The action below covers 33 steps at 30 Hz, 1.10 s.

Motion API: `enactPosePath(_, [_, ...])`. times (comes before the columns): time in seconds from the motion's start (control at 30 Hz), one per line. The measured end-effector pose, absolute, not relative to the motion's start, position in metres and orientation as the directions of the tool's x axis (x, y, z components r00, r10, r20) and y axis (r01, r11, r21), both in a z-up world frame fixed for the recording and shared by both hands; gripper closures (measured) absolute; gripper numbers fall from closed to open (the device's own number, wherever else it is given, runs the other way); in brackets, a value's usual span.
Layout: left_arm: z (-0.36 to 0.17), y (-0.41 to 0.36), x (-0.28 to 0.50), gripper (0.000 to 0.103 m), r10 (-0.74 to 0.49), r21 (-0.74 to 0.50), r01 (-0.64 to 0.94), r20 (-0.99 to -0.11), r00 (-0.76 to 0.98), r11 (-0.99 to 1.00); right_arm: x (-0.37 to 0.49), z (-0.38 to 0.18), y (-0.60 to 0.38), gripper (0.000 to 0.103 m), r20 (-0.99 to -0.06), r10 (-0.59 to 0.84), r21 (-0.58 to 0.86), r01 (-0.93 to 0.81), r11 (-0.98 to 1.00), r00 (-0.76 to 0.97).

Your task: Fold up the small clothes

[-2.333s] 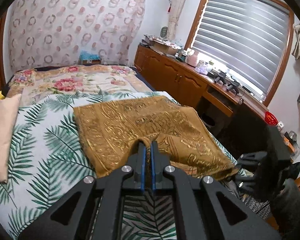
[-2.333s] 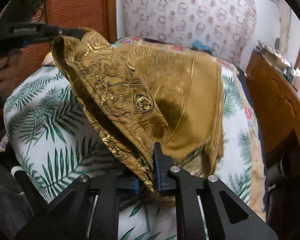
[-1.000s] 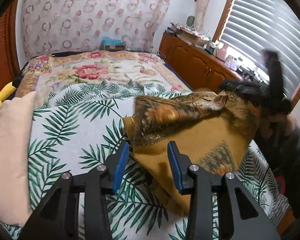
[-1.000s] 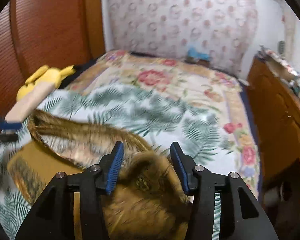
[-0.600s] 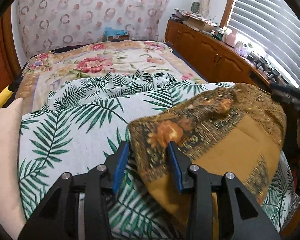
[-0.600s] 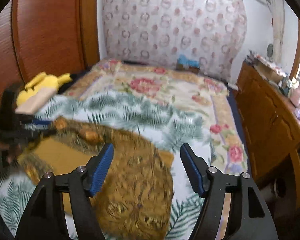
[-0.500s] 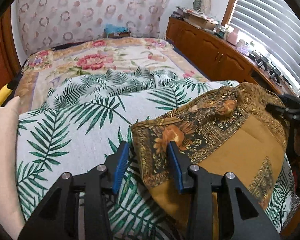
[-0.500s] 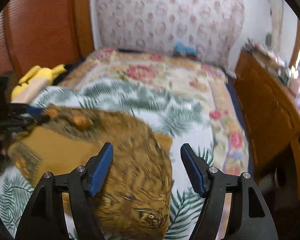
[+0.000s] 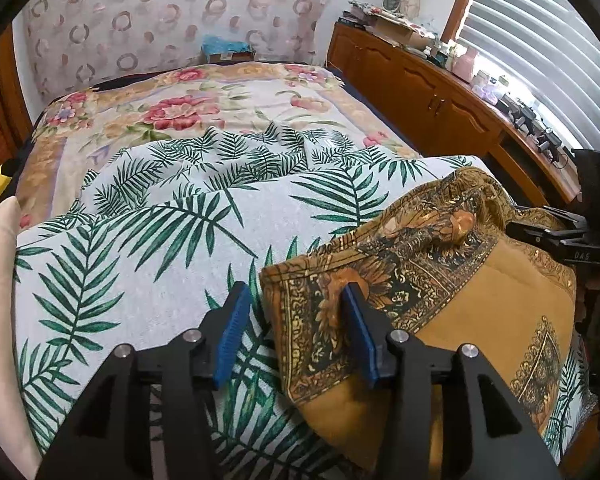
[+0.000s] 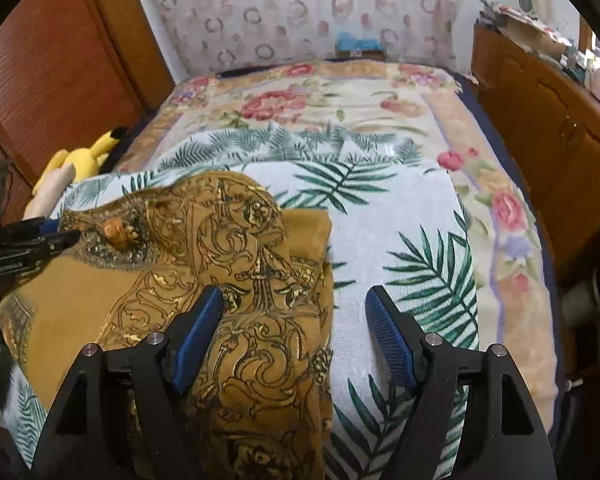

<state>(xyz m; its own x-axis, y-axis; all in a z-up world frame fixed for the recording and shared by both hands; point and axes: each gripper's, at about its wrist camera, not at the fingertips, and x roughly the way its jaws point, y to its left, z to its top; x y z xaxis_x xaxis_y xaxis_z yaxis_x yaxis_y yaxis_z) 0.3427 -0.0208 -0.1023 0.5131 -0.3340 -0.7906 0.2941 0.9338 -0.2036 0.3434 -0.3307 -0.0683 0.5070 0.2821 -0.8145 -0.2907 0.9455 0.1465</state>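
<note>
**Both grippers opening over the folded cloth**

Left gripper (image 9: pixel 296 316), at lower centre of its own view, has its jaws opening at a middling gap; the near corner of the cloth (image 9: pixel 440 292) lies between the blue pads (image 9: pixel 232 332), which do not press on it. The right pad sits against or just above the patterned border, and I cannot tell which. That same gripper shows at the left edge of the right wrist view (image 10: pixel 66 236), its tips at the cloth's far-left corner.

Right gripper (image 10: pixel 294 328), at lower centre of its view, is opening wide. Its left pad (image 10: pixel 198 336) stands over the patterned cloth (image 10: pixel 236 272); its right pad is over the bare leaf sheet (image 10: pixel 400 220). The cloth's right edge runs between the two, with no grip on it. In the left wrist view this gripper appears at the right edge (image 9: pixel 560 240), just over the cloth's far side.

The cloth is mustard gold with a dark ornate border, folded over itself so a patterned flap covers part of the plain panel. It lies on the leaf sheet (image 9: pixel 140 248) at the near end of the bed, lower right in the left view and lower left in the right view.

A floral blanket (image 10: pixel 320 96) covers the far half of the bed. A yellow plush (image 10: pixel 84 156) lies at the left of the right view, beside a wooden wall panel. A wooden cabinet (image 9: pixel 420 84) runs along the right under a blind.
</note>
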Motion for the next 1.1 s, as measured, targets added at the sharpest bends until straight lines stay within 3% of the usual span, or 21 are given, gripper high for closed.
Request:
enactPosePath(0.1, [-0.102,-0.021,0.341,0.052,-0.306,-0.174,0.287,-0.795,0.523,0.942,0.342,-0.068,-0.326,0.031,-0.810,0.300,0.153,-0.312,0.938,0.504])
enactPosePath(0.27, [-0.104,-0.018,0.337,0.045,-0.282,-0.151,0.273,-0.792,0.542,0.950,0.340,-0.067,-0.316,0.054,-0.805,0.344,0.164,-0.375,0.912,0.484])
enactPosePath(0.33, [-0.104,-0.020,0.339,0.045,-0.277,-0.146,0.271,-0.792,0.545,0.951,0.339,-0.068,-0.314,0.071,-0.801,0.370,0.181,-0.398,0.899,0.471])
enactPosePath(0.43, [-0.105,-0.019,0.340,0.045,-0.295,-0.166,0.273,-0.782,0.549,0.947,0.336,-0.067,-0.311,0.081,-0.791,0.383,0.173,-0.425,0.888,0.478])
enactPosePath(0.5, [-0.104,-0.018,0.340,0.052,-0.327,-0.196,0.286,-0.775,0.541,0.938,0.330,-0.064,-0.310,0.086,-0.782,0.389,0.167,-0.436,0.884,0.488])
enactPosePath(0.57, [-0.103,-0.019,0.341,0.079,-0.387,-0.255,0.311,-0.767,0.512,0.916,0.325,-0.061,-0.307,0.089,-0.773,0.388,0.153,-0.445,0.882,0.502])
enactPosePath(0.67, [-0.098,-0.020,0.338,0.099,-0.413,-0.288,0.310,-0.757,0.506,0.906,0.318,-0.054,-0.304,0.093,-0.756,0.378,0.127,-0.446,0.886,0.535])
enactPosePath(1.1, [0.006,0.036,0.233,0.100,-0.392,-0.264,0.293,-0.530,0.752,0.919,0.275,0.032,-0.262,0.096,-0.577,0.431,0.058,-0.491,0.869,0.694])
